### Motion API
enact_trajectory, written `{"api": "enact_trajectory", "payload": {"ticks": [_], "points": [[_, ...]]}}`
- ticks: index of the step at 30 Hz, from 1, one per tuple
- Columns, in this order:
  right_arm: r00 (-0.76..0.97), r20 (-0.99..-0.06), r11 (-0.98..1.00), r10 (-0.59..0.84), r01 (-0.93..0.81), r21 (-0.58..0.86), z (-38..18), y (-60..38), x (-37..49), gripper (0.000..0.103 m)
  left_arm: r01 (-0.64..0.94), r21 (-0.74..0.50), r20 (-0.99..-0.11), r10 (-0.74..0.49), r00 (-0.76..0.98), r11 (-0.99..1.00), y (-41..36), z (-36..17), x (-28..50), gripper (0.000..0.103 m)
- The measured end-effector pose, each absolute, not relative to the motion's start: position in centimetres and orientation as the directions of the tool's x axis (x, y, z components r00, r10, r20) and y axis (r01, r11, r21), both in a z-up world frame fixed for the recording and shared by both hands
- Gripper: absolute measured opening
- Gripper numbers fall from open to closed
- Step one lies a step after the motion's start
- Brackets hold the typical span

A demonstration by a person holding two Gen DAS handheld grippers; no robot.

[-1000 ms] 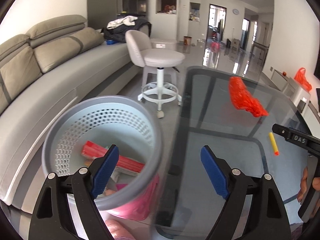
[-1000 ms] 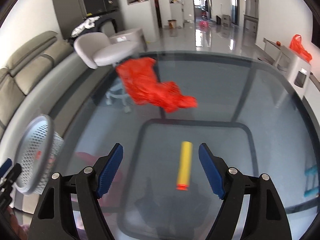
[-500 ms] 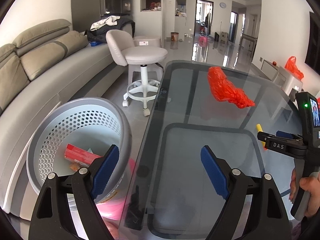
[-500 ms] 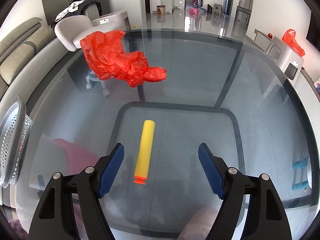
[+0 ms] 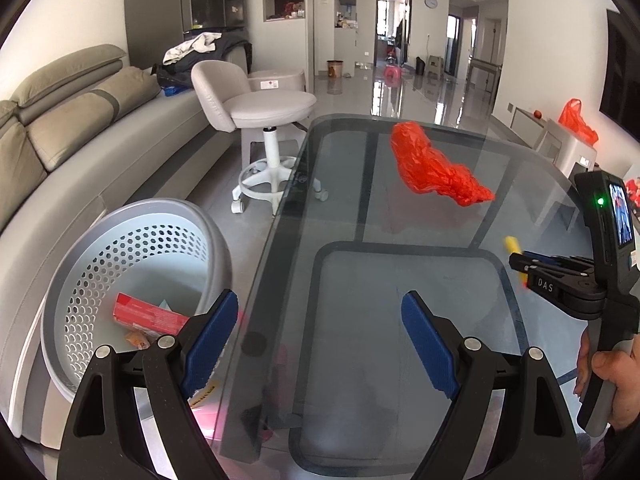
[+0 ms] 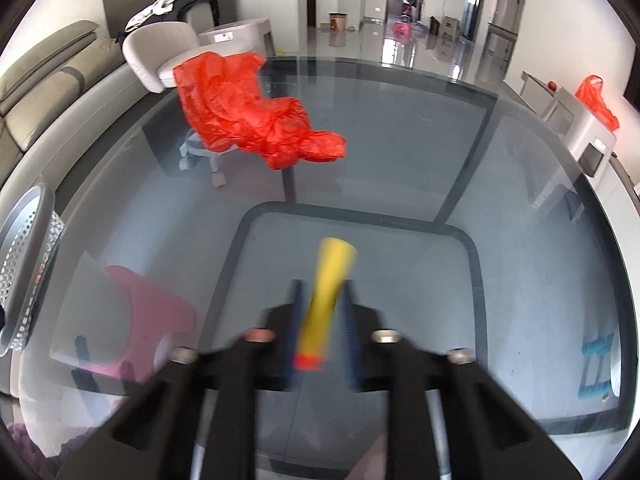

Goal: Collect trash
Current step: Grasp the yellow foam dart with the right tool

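A yellow foam dart (image 6: 334,264) with an orange tip lies on the glass table (image 6: 520,280), and my right gripper (image 6: 323,286) is shut on it, both blue pads against its sides. In the left wrist view the same right gripper (image 5: 516,258) shows at the right edge with the dart (image 5: 512,243) poking out. A crumpled red plastic bag (image 6: 248,108) (image 5: 432,168) lies farther back on the table. My left gripper (image 5: 320,300) stands open and holds nothing, over the table's left edge. Beside that edge sits a grey perforated bin (image 5: 80,248) with a red box (image 5: 148,314) inside.
A grey swivel stool (image 5: 272,108) and a long sofa (image 5: 60,132) stand left of the table. A pink stool (image 6: 140,320) shows through the glass. A white cabinet (image 6: 592,136) with another red bag stands at the right. A hand (image 5: 612,380) holds the right gripper's handle.
My right gripper has sunk over the dart and closed on it. The left gripper has shifted from above the bin toward the table, staying open.
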State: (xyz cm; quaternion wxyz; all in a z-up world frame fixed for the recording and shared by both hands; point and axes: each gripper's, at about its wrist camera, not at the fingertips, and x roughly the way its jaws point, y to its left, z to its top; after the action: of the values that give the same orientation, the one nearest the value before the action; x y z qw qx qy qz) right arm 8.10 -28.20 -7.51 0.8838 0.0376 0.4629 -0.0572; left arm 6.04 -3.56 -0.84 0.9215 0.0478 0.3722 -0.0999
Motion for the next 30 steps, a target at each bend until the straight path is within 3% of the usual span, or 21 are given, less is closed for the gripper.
{"api": "enact_trajectory", "payload": {"ticks": [10,20,30], "points": [[0.612,-0.791,0.973,0.007,0.177,0.146,-5.1,-31.5,7.6,0.012,0.27,-0.026,-0.727,-0.204,0.656,0.962,-6.4,-1.5,7.0,0.083],[0.67,-0.742,0.94,0.032,0.232,0.25,-2.4,-35.0,7.0,0.012,0.308,-0.018,-0.682,-0.237,0.692,0.951,-12.4,0.4,9.8,0.09],[0.719,-0.695,0.905,0.028,0.277,0.323,-0.2,-38.0,6.4,0.012,0.262,0.001,-0.679,-0.192,0.708,0.965,-19.4,0.7,15.3,0.091]]}}
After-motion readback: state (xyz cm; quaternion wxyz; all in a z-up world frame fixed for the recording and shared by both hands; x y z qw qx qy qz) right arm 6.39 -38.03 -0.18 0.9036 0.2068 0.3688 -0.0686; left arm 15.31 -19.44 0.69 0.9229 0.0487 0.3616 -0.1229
